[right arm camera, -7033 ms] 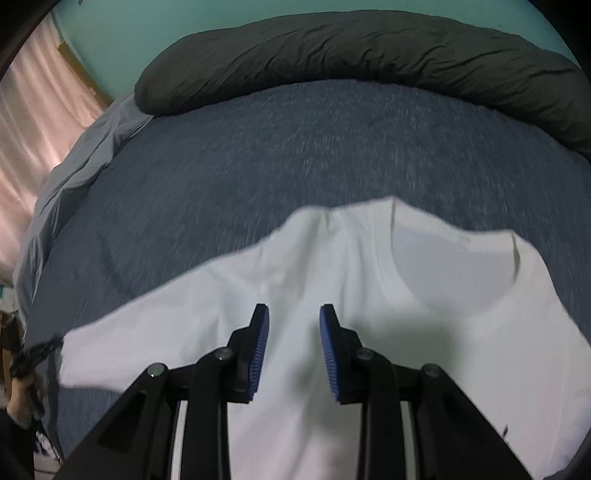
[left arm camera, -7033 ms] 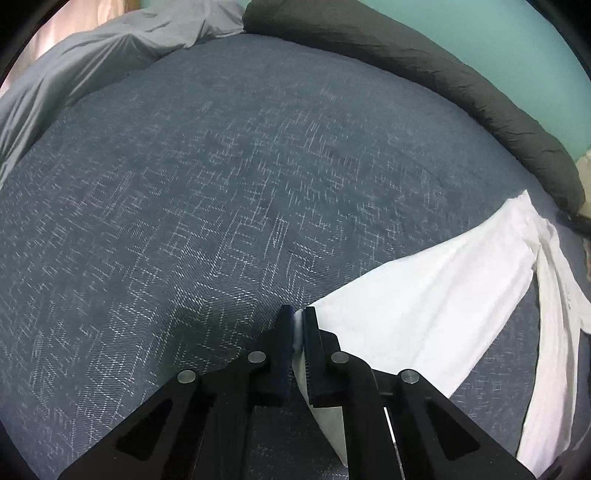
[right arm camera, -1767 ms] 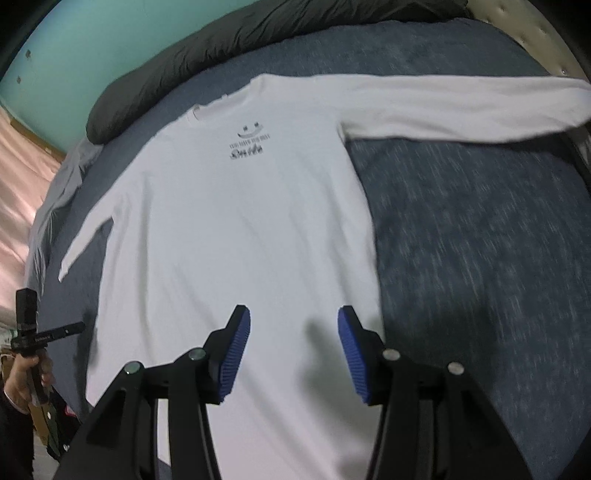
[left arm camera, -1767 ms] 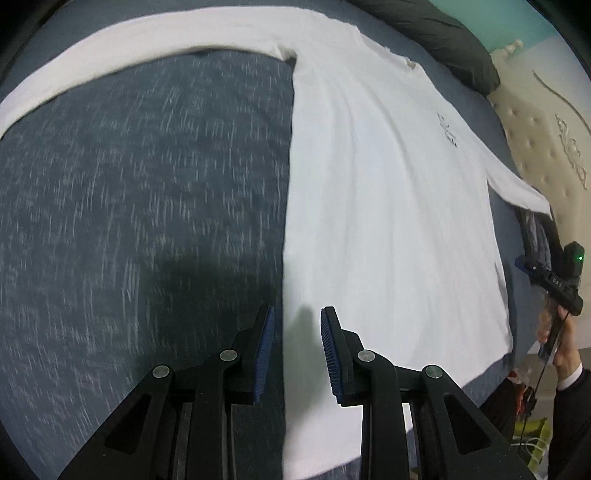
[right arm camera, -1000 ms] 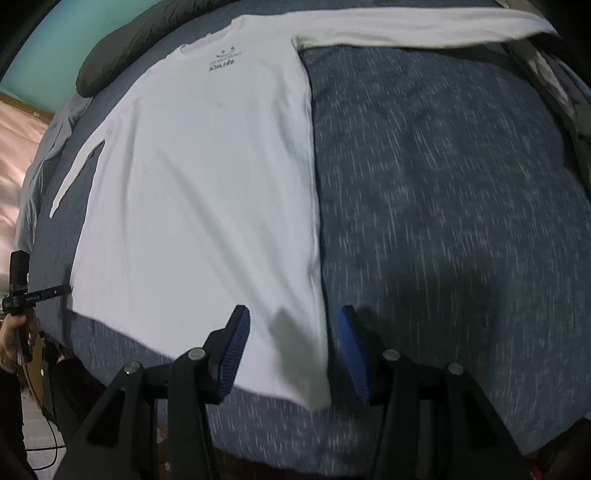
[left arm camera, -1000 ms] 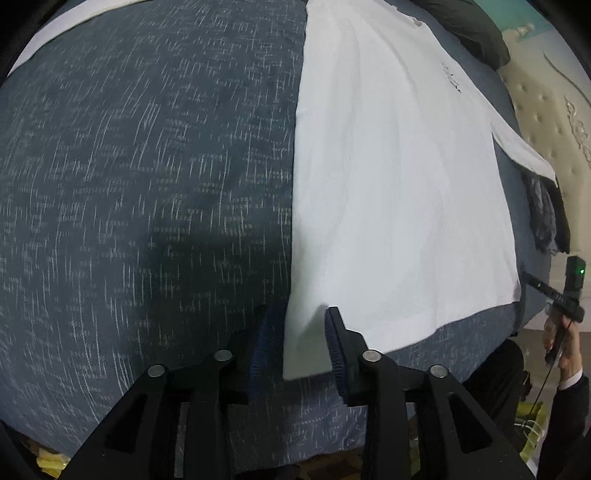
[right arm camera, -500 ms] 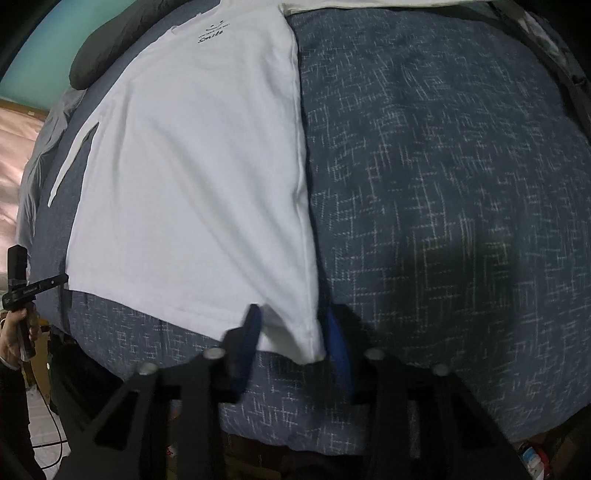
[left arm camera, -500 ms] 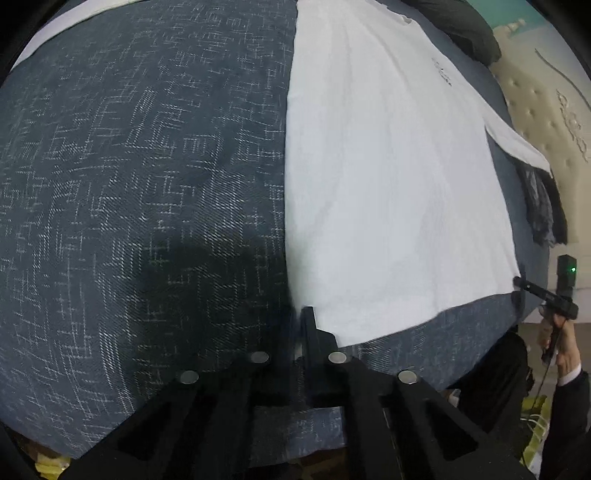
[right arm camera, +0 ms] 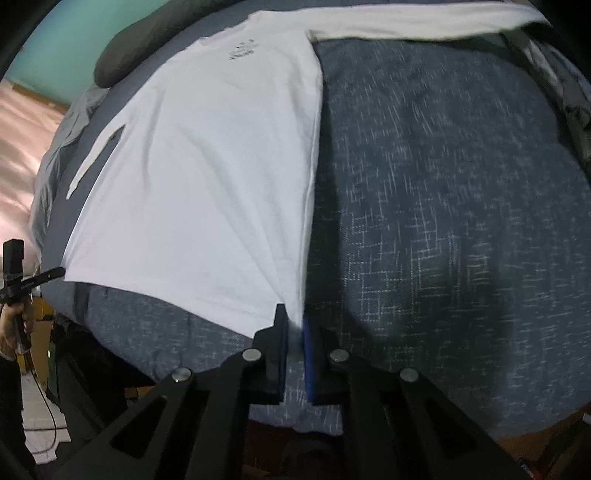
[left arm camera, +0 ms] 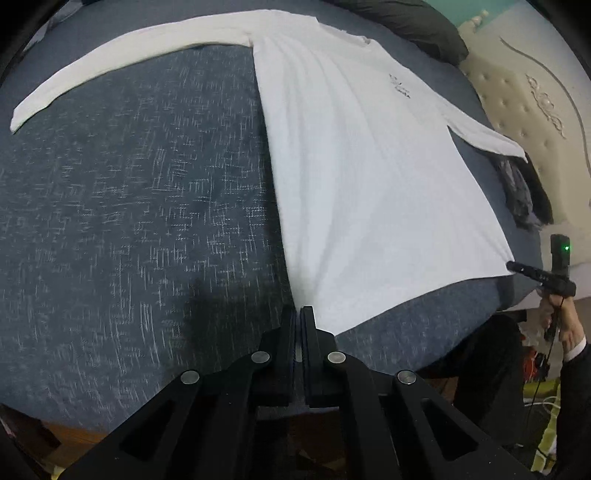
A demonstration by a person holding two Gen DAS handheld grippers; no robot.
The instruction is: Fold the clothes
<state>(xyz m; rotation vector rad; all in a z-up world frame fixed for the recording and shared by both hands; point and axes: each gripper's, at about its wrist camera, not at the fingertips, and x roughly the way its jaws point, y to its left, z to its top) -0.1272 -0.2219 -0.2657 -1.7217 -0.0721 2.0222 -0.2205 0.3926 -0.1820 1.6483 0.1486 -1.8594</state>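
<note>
Across the blue-grey bedspread (left arm camera: 129,206) a white long-sleeved shirt (left arm camera: 362,177) lies spread flat, print side up, with its neck toward the dark bolster (left arm camera: 413,22) at the far edge of the spread and its hem toward the near edge. One sleeve (left arm camera: 122,59) stretches out sideways over the spread; the other sleeve (left arm camera: 484,138) runs toward the cream tufted headboard (left arm camera: 532,103) beside the spread.

At the near edge of the spread, the left gripper (left arm camera: 298,321) pinches one hem corner of the shirt, its jaws pressed together with only the thin cloth between them. Creases fan up the shirt from that corner.

The right gripper (right arm camera: 293,326) has the opposite hem corner, shown in the right wrist view (right arm camera: 207,177). Its jaws have just been closing and now stand narrow, with a bunch of white cloth between the blue pads (right arm camera: 306,343). Folds radiate from this corner too, and the side seam stands a little proud of the spread, casting a shadow on it.

Beyond the spread's near edge, each view catches the person's other hand on a gripper handle (left arm camera: 565,325). A heap of dark clothes (left arm camera: 524,192) lies at the spread's edge by the headboard.
</note>
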